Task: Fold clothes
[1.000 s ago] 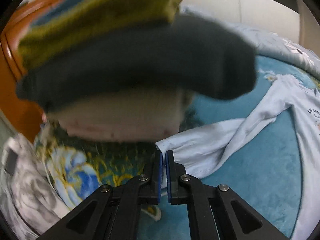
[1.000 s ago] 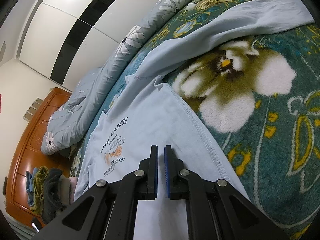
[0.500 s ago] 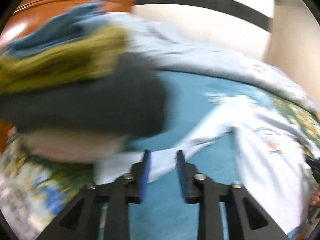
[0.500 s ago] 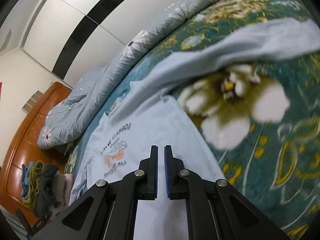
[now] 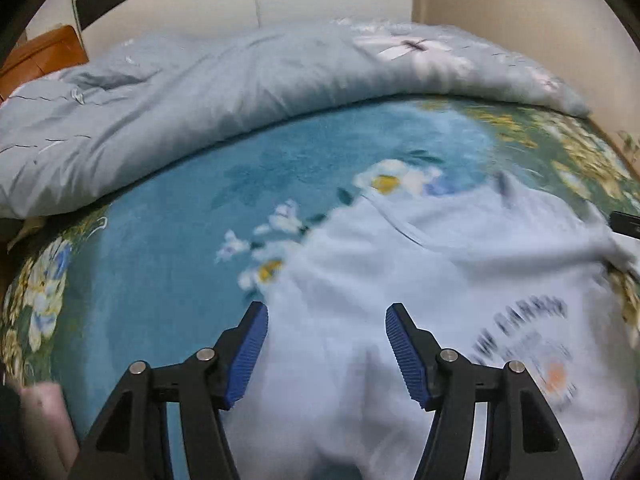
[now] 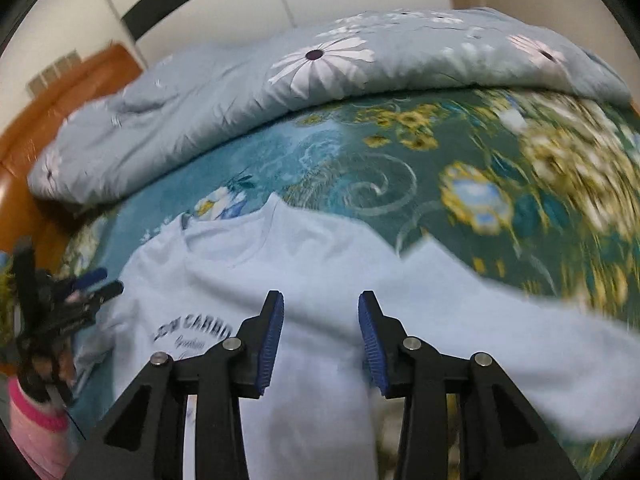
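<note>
Pale-blue shirt (image 5: 420, 280) spread print-up on floral blanket (image 5: 180, 220) — left gripper (image 5: 326, 352) swung off clothes stack, both sets of fingers now parted, right gripper (image 6: 320, 340) too, nothing held — likely sleeve grab next.

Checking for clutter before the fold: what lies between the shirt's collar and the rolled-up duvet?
Only bare floral blanket separates the shirt collar from the duvet; the right wrist view shows it best.
</note>
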A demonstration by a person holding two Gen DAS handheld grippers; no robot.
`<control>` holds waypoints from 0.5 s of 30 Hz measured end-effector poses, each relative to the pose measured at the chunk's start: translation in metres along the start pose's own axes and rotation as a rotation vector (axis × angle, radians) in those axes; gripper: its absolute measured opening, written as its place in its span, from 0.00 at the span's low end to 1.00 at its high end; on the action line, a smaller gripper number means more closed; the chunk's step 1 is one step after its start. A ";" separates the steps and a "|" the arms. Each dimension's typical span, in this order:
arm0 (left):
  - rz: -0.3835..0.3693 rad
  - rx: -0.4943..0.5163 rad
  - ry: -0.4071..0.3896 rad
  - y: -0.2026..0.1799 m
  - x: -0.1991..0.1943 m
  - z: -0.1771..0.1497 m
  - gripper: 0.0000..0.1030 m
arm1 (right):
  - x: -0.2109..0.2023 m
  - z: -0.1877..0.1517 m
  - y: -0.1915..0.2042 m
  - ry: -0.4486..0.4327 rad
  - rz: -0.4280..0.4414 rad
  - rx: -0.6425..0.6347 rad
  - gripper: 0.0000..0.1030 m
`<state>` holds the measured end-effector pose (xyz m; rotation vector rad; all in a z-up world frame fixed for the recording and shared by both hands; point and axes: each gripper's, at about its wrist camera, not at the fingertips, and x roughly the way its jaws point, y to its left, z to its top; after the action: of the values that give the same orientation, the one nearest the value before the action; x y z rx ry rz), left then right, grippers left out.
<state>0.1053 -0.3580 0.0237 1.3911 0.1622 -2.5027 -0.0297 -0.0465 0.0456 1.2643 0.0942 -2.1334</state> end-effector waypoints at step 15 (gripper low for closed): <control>-0.146 0.009 0.089 0.019 0.060 0.015 0.62 | 0.083 0.033 -0.005 0.158 -0.112 -0.207 0.43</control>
<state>0.0680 -0.3903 -0.0185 1.5475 0.2805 -2.5611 -0.0843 -0.0955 -0.0052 1.3279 0.4512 -2.0524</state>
